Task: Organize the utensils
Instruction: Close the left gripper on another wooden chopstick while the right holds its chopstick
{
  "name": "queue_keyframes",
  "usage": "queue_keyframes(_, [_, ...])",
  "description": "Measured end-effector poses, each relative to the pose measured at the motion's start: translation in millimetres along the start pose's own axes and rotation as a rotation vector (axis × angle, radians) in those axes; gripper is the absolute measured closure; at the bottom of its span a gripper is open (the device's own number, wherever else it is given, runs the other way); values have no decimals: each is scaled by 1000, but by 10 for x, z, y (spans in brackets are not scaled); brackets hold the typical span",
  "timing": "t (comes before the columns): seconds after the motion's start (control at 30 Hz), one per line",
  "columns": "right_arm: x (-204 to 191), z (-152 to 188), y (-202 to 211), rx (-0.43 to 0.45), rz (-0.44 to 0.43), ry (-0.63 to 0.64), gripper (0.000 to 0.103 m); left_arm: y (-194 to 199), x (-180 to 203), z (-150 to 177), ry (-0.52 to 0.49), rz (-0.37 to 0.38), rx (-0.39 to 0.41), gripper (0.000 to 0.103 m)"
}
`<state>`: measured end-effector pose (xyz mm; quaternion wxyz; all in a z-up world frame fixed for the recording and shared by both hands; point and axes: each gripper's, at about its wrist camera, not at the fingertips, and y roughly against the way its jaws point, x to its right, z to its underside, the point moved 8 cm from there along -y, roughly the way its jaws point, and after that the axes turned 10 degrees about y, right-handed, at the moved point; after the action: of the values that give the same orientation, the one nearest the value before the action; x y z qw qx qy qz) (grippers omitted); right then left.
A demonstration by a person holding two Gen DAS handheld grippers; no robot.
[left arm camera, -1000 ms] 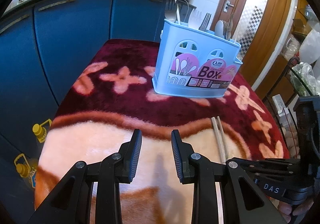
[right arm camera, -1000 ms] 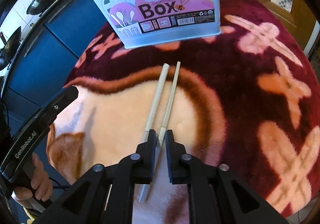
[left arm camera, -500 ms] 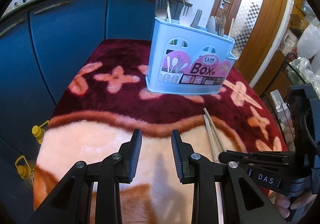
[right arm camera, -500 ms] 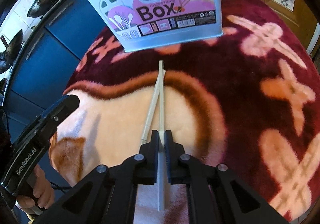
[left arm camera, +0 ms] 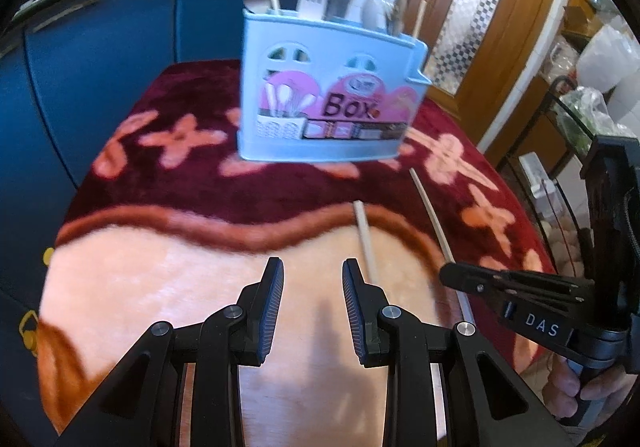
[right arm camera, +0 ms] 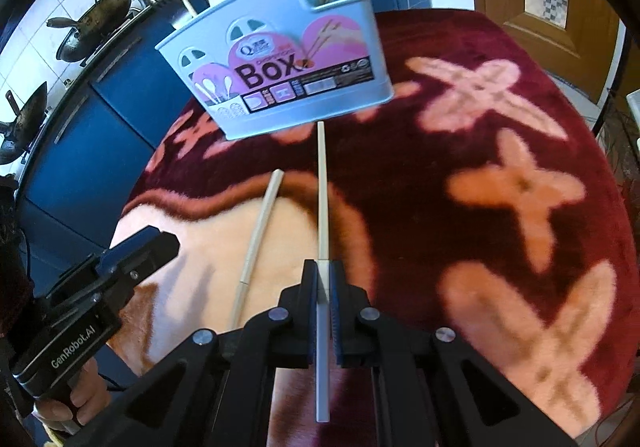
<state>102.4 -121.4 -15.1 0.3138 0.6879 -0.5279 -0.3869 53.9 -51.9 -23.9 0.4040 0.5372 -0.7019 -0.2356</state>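
The right gripper (right arm camera: 323, 283) is closed on one chopstick (right arm camera: 322, 199), gripped near its rear third and pointing toward the box (right arm camera: 280, 87). The left gripper (left arm camera: 313, 307) is half open and empty, above the blanket (left arm camera: 160, 287). A second chopstick (right arm camera: 256, 243) lies on the blanket just left of the held one. Risk: the long overhang ahead of the pads may let the stick pivot or slip; its tip could also strike the box wall and tip the light box. The box compartments' interiors are hidden, and motion blur obscures the utensils inside.
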Motion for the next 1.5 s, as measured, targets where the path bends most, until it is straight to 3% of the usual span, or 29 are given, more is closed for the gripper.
queue_keyframes(0.4, [159,37,71,53,8,3,95,-212,324,150,-50,-18,-61,72])
queue_keyframes(0.97, [252,70,44,64,-19,-13,95,-448,350,212,-40,-42,-111,72])
queue_keyframes(1.33, [256,86,27,59,-26,-21,95,-474,322,210,-31,-43,-111,84])
queue_keyframes(1.5, [259,91,26,60,-26,-22,95,-475,339,206,-24,-22,-111,95])
